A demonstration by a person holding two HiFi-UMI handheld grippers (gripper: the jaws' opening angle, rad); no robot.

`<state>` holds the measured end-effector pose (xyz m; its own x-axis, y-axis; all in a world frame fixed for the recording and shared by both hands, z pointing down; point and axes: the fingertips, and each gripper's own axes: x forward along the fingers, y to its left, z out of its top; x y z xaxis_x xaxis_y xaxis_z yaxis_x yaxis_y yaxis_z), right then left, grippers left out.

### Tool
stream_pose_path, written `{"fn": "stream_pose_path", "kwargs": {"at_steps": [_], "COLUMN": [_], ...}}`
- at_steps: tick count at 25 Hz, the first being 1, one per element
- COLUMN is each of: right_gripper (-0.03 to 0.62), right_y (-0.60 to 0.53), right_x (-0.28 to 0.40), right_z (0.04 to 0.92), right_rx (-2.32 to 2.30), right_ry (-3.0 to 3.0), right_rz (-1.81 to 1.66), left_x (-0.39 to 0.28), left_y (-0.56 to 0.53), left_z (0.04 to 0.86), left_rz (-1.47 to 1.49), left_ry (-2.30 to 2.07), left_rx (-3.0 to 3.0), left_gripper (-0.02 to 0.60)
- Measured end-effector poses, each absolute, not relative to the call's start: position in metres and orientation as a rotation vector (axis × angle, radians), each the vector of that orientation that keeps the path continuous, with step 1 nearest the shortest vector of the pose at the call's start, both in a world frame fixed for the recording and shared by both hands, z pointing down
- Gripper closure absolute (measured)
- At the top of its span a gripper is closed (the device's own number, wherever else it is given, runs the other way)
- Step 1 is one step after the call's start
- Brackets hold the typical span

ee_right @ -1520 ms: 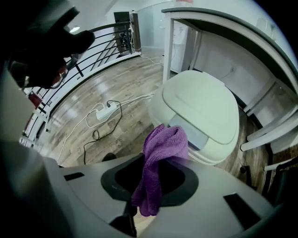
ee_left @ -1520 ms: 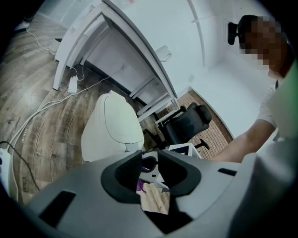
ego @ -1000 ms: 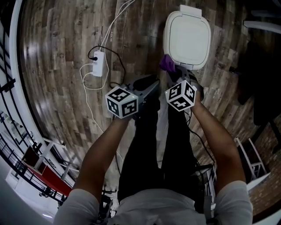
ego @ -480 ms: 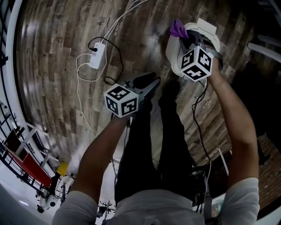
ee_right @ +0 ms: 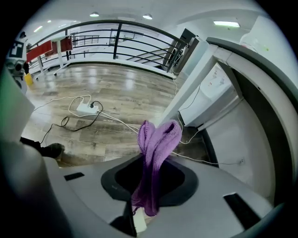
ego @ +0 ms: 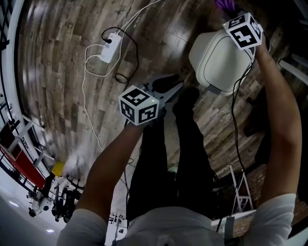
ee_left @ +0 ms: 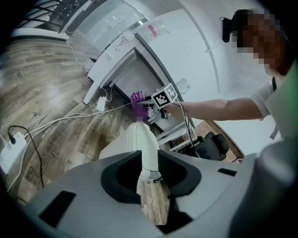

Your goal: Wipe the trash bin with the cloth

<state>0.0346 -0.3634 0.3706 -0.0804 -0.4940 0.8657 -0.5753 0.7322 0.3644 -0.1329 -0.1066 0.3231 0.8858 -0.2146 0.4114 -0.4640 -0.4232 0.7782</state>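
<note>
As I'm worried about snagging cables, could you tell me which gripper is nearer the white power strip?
Left. The left gripper hangs over the floor right of the power strip; the right gripper, gripping the cloth, is past the trash bin's far side.

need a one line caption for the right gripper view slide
The right gripper shut on a purple cloth, wooden floor and white power strip behind.

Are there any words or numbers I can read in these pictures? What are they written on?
No text can be read.
Cubes on the left gripper and right gripper: black-and-white square patterns, not words.
White cable: tiny print beside it, too small to read.
Trash bin and cloth: no label shows.
</note>
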Motion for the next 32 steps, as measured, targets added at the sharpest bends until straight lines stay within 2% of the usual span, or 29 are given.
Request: {"fn": "stream_pose_path", "kwargs": {"at_steps": [5,10,20,26,32], "right_gripper": [0.505,0.503,0.505,0.504,0.505], "right_y": [-0.388,-0.363,-0.323,-0.305,-0.295], "right_x": [0.050,0.047,0.042,0.014,-0.014], "right_z": [0.377,0.416,0.455,0.457,0.446], "right_rx": [0.863,0.716,0.754,0.710,0.647], "right_ry": [-1.676,-1.590,-1.614,-1.665,-1.704], "right_rz": [0.054,-0.012,0.332,0.433,0.339], "left_x": [-0.128,-0.122,-0.124,-0.124,-0.128], "left_y": [-0.104,-0.101,-0.097,-0.090,-0.085], "left_z": [0.330,0.334,0.340,0.339,0.337], "left_rz": [0.293,0.291,0.311,0.313,0.313], "left_ry": [-0.502,-0.498,-0.479,-0.466,-0.456], "left_rx": [2.006,1.994,1.986,1.985,1.991], "left_gripper": [0.474,0.474,0.474,0.474,0.474]}}
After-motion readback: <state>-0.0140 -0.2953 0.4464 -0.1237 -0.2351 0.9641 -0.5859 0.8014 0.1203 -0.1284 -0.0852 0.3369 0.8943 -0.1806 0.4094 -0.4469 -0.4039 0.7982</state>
